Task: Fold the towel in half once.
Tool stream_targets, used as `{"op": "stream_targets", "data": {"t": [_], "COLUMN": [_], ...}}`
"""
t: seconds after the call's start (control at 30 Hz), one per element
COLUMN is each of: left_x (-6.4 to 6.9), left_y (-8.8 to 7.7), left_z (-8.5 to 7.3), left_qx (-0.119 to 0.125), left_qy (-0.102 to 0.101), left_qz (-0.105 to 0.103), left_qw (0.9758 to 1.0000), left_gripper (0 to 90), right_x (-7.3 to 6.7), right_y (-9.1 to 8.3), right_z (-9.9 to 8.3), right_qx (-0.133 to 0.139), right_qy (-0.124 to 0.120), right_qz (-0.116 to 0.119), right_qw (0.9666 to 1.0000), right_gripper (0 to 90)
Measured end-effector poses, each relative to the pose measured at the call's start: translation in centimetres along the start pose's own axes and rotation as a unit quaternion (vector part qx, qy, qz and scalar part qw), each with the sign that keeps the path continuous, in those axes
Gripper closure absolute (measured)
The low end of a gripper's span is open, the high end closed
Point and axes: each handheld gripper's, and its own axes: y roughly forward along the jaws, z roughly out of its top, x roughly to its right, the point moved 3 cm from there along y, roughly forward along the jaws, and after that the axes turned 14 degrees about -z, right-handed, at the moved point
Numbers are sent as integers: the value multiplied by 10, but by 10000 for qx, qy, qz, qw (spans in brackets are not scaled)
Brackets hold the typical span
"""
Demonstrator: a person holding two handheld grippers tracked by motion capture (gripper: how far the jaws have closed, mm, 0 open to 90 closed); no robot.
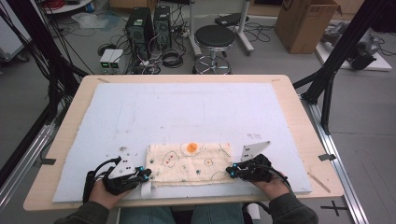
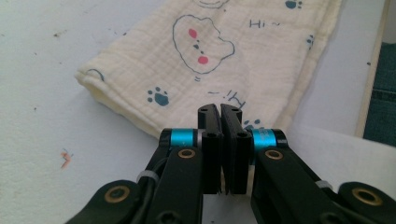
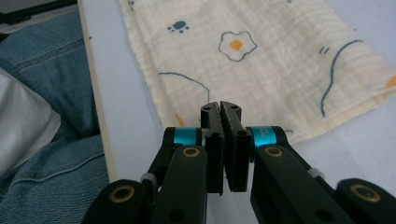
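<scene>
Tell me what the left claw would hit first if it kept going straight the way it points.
Most likely the folded cream muslin cloth with printed paw prints: the shut left claw sits at its near edge.

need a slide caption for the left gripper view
Left hand-held gripper, jaws shut, at the near edge of a folded cream printed cloth on the white table cover.
</scene>
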Motion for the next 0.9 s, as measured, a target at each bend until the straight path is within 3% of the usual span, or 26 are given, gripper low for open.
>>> {"op": "stream_targets", "data": {"t": [0.17,0.23,0.27,0.4,0.5,0.63,0.73,0.9], "left_x": [1,1,2,3,4,3,2,1], "left_y": [-3,-2,-2,-2,1,5,7,7], "left_z": [1,0,0,0,-1,-5,-6,-6], "left_qx": [57,39,29,75,-11,-210,-203,-222], "left_qy": [6,20,16,0,37,-5,-88,-72], "left_qz": [4,-41,-50,-215,-332,-423,-384,-331], "left_qw": [10000,10000,10000,9997,9994,9989,9990,9992], "left_gripper": [866,859,848,770,740,730,757,796], "right_x": [0,0,-1,-6,-11,-12,-10,-7], "right_y": [-6,-6,-6,-4,2,7,7,4], "right_z": [3,4,3,0,-3,-4,-4,-1], "right_qx": [194,153,97,68,-179,-278,-276,-191], "right_qy": [55,21,30,-148,-399,-464,-437,-317], "right_qz": [-31,-106,5,172,149,82,79,107], "right_qw": [9998,9998,9999,9997,9989,9985,9986,9993], "right_gripper": [880,798,774,729,710,743,829,852]}}
